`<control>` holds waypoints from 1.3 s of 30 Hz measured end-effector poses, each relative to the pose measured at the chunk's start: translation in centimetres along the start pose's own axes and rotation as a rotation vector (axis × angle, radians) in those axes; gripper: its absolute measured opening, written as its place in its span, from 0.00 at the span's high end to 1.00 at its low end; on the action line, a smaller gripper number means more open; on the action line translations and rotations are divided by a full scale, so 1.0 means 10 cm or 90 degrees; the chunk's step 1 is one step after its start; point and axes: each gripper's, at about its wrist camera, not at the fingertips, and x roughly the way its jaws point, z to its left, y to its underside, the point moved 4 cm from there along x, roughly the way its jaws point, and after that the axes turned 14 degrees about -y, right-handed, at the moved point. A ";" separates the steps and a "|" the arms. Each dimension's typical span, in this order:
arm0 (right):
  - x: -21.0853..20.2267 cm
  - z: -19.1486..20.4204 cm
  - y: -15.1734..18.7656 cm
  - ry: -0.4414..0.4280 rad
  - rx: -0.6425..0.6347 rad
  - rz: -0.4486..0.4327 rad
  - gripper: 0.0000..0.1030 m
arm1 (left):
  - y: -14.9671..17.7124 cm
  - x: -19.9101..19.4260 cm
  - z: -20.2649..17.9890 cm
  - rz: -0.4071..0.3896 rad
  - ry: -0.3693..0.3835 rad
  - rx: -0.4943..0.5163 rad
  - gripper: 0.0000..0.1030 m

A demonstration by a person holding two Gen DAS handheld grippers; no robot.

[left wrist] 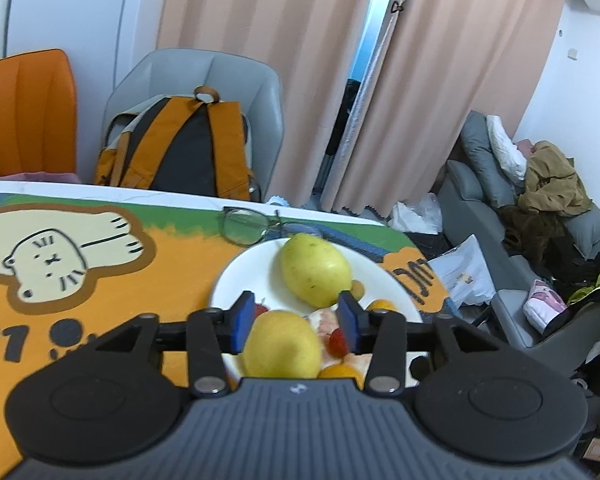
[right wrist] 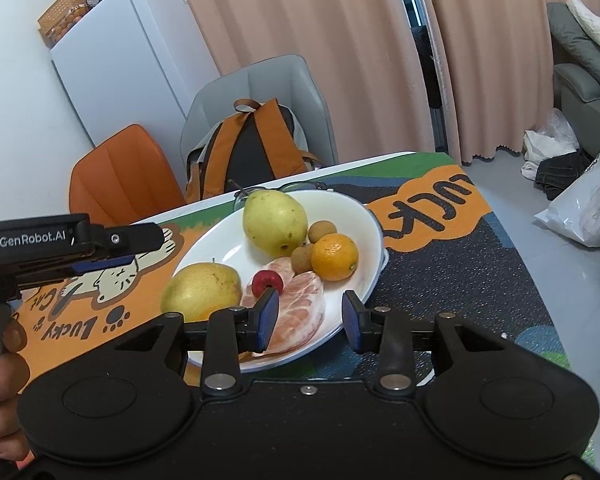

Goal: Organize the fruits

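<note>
Specs on cat mat; backpack on grey chair, orange chair beside

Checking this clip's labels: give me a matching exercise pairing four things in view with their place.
Things:
1. orange
2. glasses
3. backpack
4. red fruit

Places:
A. on the grey chair
B. on top of the peeled pomelo
C. on the table mat behind the plate
D. at the plate's right side, beside a brown longan

Pairs: 1-D, 2-C, 3-A, 4-B
</note>
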 end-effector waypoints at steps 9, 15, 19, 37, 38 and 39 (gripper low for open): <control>-0.12 0.20 0.01 -0.004 -0.015 -0.008 0.52 | 0.12 -0.21 0.20 0.005 -0.012 -0.010 0.32; -0.23 0.32 0.05 -0.010 -0.022 -0.015 0.42 | 0.21 -0.36 0.34 0.002 -0.023 -0.029 0.24; -0.28 0.39 0.09 -0.015 -0.030 -0.014 0.36 | 0.31 -0.45 0.44 0.009 -0.034 -0.037 0.15; -0.52 0.75 0.27 -0.028 -0.052 -0.021 0.10 | 0.57 -0.79 0.74 0.016 -0.051 -0.053 0.08; -0.55 0.77 0.29 -0.028 -0.054 -0.022 0.06 | 0.59 -0.81 0.75 0.017 -0.050 -0.053 0.08; -0.57 0.78 0.30 -0.029 -0.054 -0.023 0.03 | 0.61 -0.83 0.75 0.018 -0.048 -0.053 0.08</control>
